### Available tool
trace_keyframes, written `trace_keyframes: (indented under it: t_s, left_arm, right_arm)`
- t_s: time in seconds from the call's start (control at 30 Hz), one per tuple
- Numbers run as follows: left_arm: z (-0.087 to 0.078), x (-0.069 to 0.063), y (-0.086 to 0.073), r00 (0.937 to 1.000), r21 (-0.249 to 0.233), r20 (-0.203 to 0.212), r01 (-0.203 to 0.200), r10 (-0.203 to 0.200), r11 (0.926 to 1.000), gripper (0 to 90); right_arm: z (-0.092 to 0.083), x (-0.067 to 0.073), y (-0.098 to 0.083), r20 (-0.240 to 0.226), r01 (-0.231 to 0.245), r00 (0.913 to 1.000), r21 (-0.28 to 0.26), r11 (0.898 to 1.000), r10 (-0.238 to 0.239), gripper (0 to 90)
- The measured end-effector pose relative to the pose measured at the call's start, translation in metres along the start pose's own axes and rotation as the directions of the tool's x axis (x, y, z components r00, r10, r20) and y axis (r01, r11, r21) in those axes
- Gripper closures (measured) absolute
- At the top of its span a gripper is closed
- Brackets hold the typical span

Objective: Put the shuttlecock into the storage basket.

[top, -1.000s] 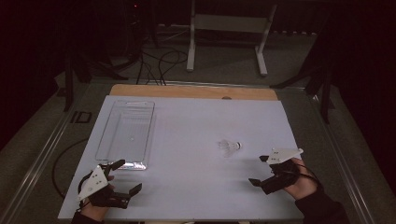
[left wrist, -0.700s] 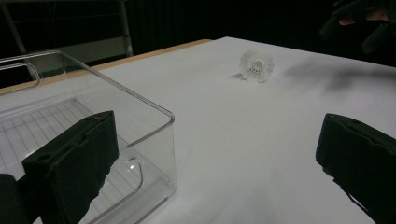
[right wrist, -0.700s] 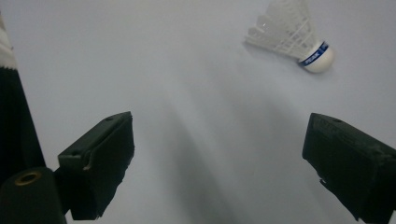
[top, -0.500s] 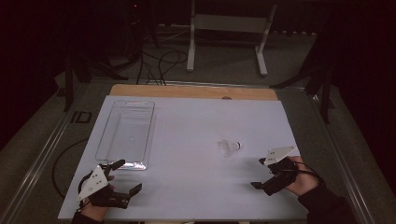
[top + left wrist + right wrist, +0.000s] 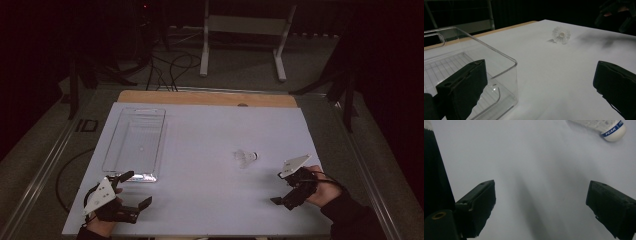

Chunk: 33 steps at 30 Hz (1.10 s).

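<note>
A white shuttlecock (image 5: 245, 157) lies on its side on the white table, right of centre. A clear plastic tray (image 5: 134, 110) stands at the left with nothing in it. Near the front left corner, just in front of the tray, my left gripper (image 5: 137, 188) is open. In the left gripper view it (image 5: 539, 87) sits beside the tray's corner (image 5: 499, 53), with the shuttlecock (image 5: 561, 35) farther off. My right gripper (image 5: 278, 188) is open near the front right, a short way from the shuttlecock. In the right gripper view it (image 5: 544, 205) holds nothing, and the shuttlecock's cork (image 5: 614, 131) is at the top right.
The white table top (image 5: 210, 130) has a wooden strip (image 5: 200, 97) along its far edge. Beyond it, a metal stand (image 5: 240, 25) and cables lie on the dark floor. The other hand (image 5: 619, 12) shows at the top right of the left gripper view.
My right gripper has drifted slightly toward the near edge of the table. The left gripper, tray and shuttlecock have not moved.
</note>
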<state>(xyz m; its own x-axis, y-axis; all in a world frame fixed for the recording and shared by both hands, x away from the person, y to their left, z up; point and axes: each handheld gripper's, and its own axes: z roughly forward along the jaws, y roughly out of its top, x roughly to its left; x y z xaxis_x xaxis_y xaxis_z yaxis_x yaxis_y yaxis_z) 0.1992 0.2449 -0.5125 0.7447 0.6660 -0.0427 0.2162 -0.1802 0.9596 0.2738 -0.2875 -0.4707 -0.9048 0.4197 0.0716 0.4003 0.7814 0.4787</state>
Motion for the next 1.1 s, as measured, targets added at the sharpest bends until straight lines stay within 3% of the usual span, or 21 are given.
trace_keyframes:
  t_s: [0.13, 0.3, 0.67, 0.77, 1.1]
  left_arm:
    - [0.0, 0.0, 0.0, 1.0, 0.0, 0.0, 0.001, -0.001, 1.0, 0.0]
    - [0.001, 0.0, 0.0, 1.0, 0.004, -0.001, -0.005, 0.005, 1.0, 0.0]
    - [0.001, 0.0, 0.0, 1.0, 0.005, 0.001, -0.007, 0.007, 1.0, 0.0]
    - [0.001, -0.001, 0.0, 1.0, 0.006, 0.002, -0.007, 0.007, 1.0, 0.0]
    - [0.001, -0.001, 0.0, 1.0, 0.006, 0.003, -0.007, 0.007, 1.0, 0.0]
  right_arm:
    - [0.001, -0.002, 0.001, -0.034, 0.009, 0.9994, 0.032, 0.999, -0.008, 8.9]
    - [0.003, -0.004, 0.002, -0.029, 0.025, 0.9993, 0.078, 0.997, -0.023, 9.0]
    - [0.007, -0.009, 0.004, -0.077, 0.036, 0.9967, 0.15, 0.988, -0.024, 9.0]
    - [0.007, -0.011, 0.006, -0.069, 0.047, 0.997, 0.17, 0.984, -0.036, 9.0]
    - [0.007, -0.017, 0.013, -0.117, 0.07, 0.9923, 0.253, 0.965, -0.041, 9.0]
